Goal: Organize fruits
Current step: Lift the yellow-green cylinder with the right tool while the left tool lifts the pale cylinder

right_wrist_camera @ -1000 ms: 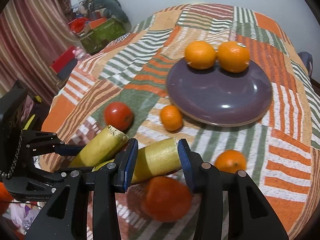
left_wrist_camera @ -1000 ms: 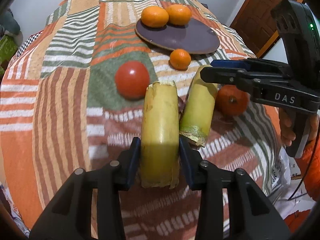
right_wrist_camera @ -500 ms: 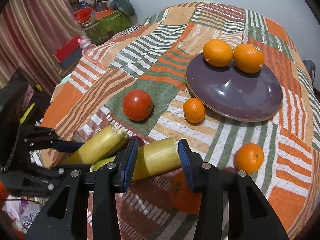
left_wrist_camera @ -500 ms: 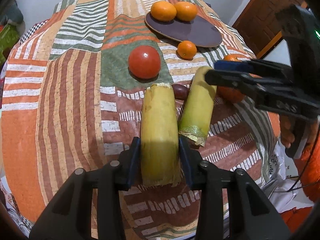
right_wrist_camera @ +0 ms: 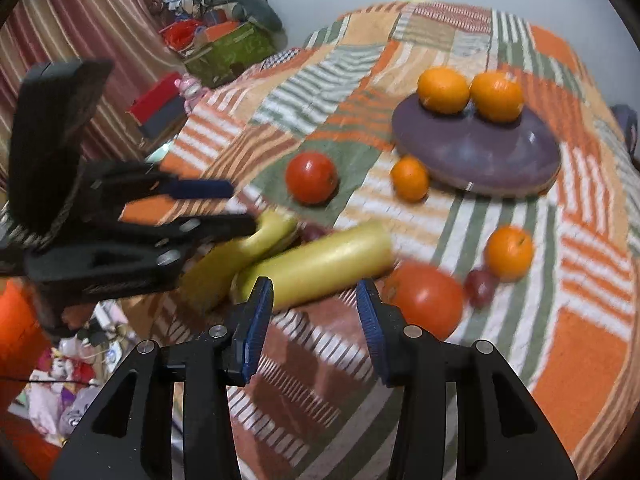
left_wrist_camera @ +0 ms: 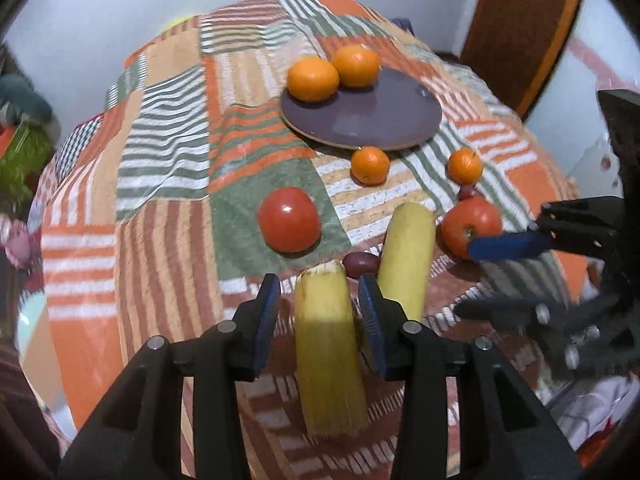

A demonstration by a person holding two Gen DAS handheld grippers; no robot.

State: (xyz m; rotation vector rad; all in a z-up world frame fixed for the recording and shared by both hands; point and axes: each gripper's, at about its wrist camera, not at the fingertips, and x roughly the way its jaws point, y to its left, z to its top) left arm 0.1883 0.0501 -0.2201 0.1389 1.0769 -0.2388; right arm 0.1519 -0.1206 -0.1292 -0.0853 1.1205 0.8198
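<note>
Since the earlier frames we had let go of both banana pieces: each claw, clamped on a piece half a second before, now stood spread wide with nothing between its pads. In the left wrist view, our left gripper (left_wrist_camera: 319,316) sat low at the bottom centre, pointing up the frame along the patchwork tablecloth (left_wrist_camera: 160,168), its blue pads apart on either side of the near banana piece (left_wrist_camera: 328,352), which lay lengthwise between them; we could not tell whether the right pad touched it. The second banana piece (left_wrist_camera: 406,256) lay just beside it to the right, with a small dark grape (left_wrist_camera: 360,263) between their far ends. In the right wrist view, our right gripper (right_wrist_camera: 316,312) hung at the bottom centre, jaws wide, just short of that second piece, which lay crosswise above it. A red tomato (right_wrist_camera: 426,300) sat right of the pads, another tomato (right_wrist_camera: 311,177) in mid-frame. Two oranges (left_wrist_camera: 313,79) rested on the far edge of the purple plate (left_wrist_camera: 384,120) in the upper centre, and two small tangerines (left_wrist_camera: 370,165) lay on the cloth below it.
</note>
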